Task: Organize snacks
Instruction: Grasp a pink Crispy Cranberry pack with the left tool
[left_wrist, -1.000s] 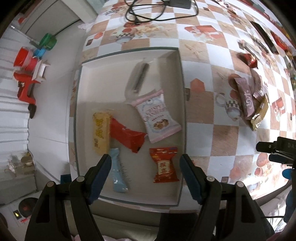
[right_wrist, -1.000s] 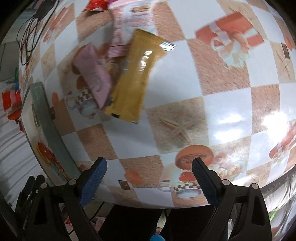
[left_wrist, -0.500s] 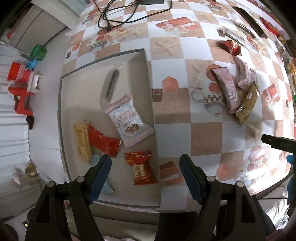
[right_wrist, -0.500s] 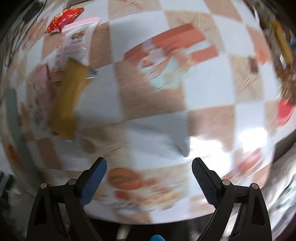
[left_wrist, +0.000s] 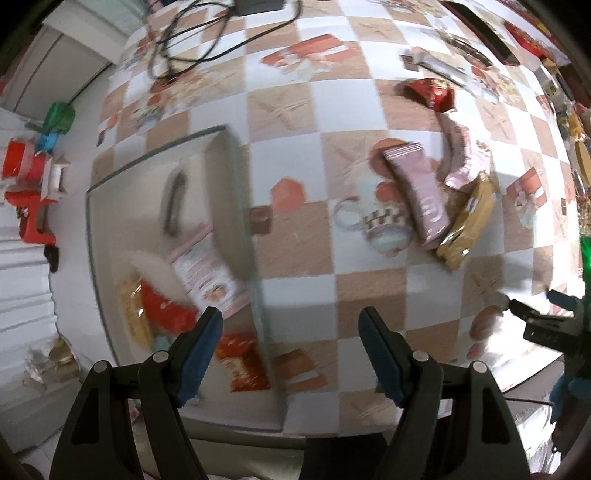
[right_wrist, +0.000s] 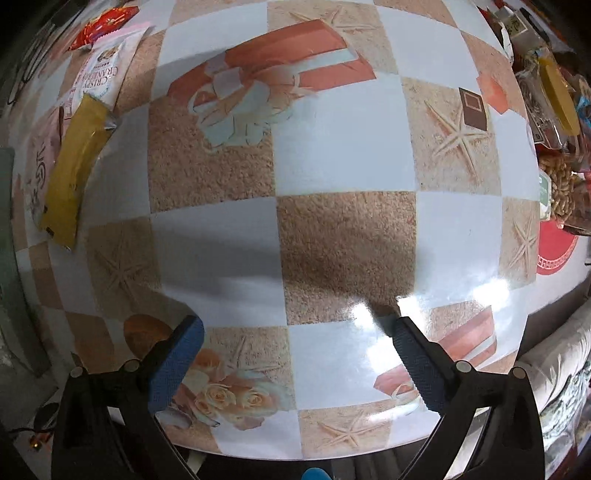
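A white tray (left_wrist: 225, 206) on the checkered table holds several snacks: a red packet (left_wrist: 242, 363), a red bar (left_wrist: 166, 314), a yellow bar (left_wrist: 131, 317) and a pink-white pack (left_wrist: 207, 273). On the table to its right lie a pink bar (left_wrist: 421, 192), a gold bar (left_wrist: 467, 218), a pink pack (left_wrist: 467, 158) and a red packet (left_wrist: 430, 92). My left gripper (left_wrist: 290, 349) is open and empty above the tray's right edge. My right gripper (right_wrist: 295, 365) is open and empty over bare tablecloth; the gold bar (right_wrist: 74, 170), crisp pack (right_wrist: 103, 74) and red packet (right_wrist: 103, 26) lie far left.
Black cables (left_wrist: 195, 40) lie at the table's far end. More snack bags and peanuts (right_wrist: 557, 184) crowd the right edge of the table. Red and green items (left_wrist: 33, 170) sit on the floor left of the table. The right gripper shows in the left wrist view (left_wrist: 546, 325).
The left gripper has swung right, from over the tray's middle to its right edge. The right gripper has swung right, away from the gold bar, over bare tablecloth. Both stay open.
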